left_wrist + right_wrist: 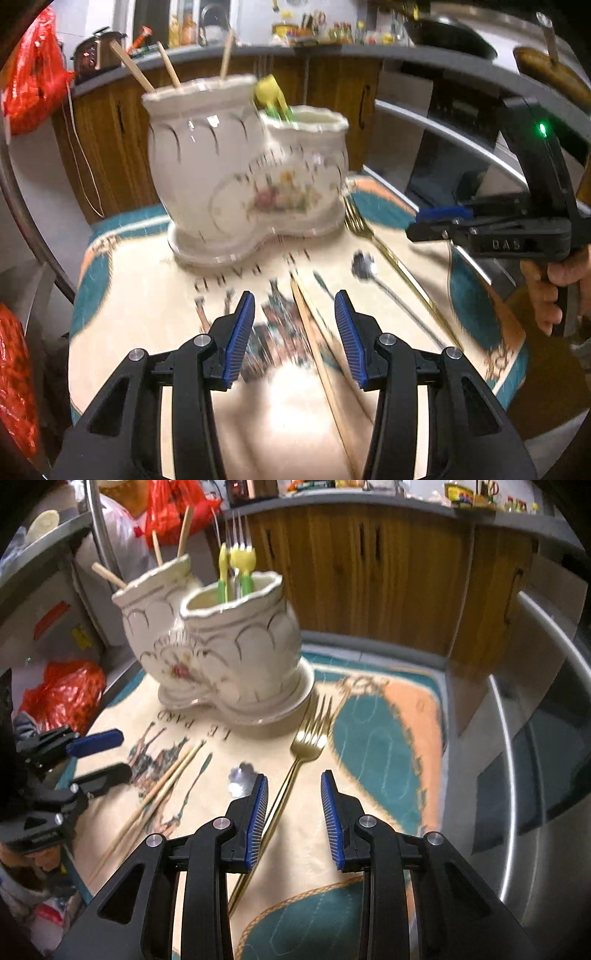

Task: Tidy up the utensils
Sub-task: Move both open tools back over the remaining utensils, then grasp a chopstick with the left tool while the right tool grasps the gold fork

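Observation:
A white ceramic two-cup utensil holder (236,173) stands on the patterned mat (140,295); it also shows in the right wrist view (229,653). Its taller cup holds chopsticks (166,68), its lower cup holds yellow-green forks (240,568). On the mat lie a pair of chopsticks (317,332), a small silver spoon (364,267) and a gold fork (310,734). My left gripper (293,332) is open above the loose chopsticks. My right gripper (293,805) is open, just above the gold fork's handle.
The right gripper also shows at the right of the left wrist view (491,229), the left gripper at the left of the right wrist view (74,760). Wooden cabinets (369,572) stand behind. Red plastic bags (33,70) hang left. A steel rim (524,738) lies right.

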Demonstrator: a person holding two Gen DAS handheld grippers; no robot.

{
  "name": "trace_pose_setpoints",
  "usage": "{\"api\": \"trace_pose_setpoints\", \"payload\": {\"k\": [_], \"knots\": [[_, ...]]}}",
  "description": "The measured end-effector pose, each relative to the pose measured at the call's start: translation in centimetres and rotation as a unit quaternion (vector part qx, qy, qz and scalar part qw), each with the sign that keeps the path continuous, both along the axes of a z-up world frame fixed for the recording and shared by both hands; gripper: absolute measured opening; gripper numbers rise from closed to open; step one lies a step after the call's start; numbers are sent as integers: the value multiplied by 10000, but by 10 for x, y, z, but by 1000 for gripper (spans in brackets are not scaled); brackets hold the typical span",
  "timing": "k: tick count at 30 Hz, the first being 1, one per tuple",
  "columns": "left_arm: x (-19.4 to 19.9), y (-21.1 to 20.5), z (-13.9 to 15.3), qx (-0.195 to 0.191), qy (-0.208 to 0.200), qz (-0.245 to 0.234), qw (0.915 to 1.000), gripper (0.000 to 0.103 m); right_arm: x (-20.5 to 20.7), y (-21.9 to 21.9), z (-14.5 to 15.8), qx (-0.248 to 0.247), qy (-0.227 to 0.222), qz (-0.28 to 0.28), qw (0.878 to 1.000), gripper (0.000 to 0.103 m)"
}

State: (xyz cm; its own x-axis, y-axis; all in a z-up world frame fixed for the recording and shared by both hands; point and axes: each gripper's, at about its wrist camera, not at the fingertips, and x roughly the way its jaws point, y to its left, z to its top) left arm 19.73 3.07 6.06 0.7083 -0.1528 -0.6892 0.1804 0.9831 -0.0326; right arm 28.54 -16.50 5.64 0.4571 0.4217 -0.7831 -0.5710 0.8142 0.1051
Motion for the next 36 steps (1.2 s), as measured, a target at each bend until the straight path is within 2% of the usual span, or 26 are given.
{"api": "trace_pose_setpoints", "payload": {"k": [12, 16, 17, 19, 24, 28, 36], "knots": [[-13, -4, -19, 183, 436, -275, 9985, 43, 12, 18, -24, -264, 303, -15, 9992, 31], [-10, -8, -31, 282, 658, -351, 9968, 31, 16, 24, -30, -455, 276, 9, 9986, 21], [-10, -8, -32, 328, 625, -333, 9970, 29, 16, 23, -30, -477, 280, 14, 9985, 15], [-8, -7, -32, 394, 659, -283, 9966, 18, 15, 23, -29, -587, 266, 51, 9979, 15], [0, 0, -30, 427, 915, -231, 9946, 5, 10, 19, -26, -921, 304, 121, 9952, 12], [-1, 3, -27, 762, 1088, -300, 9907, 5, 2, 15, -24, -1269, 469, 349, 9902, 10], [-4, 20, -24, 950, 1690, -540, 9795, 5, -13, 15, -24, -1943, 782, 766, 9748, 9]]}}
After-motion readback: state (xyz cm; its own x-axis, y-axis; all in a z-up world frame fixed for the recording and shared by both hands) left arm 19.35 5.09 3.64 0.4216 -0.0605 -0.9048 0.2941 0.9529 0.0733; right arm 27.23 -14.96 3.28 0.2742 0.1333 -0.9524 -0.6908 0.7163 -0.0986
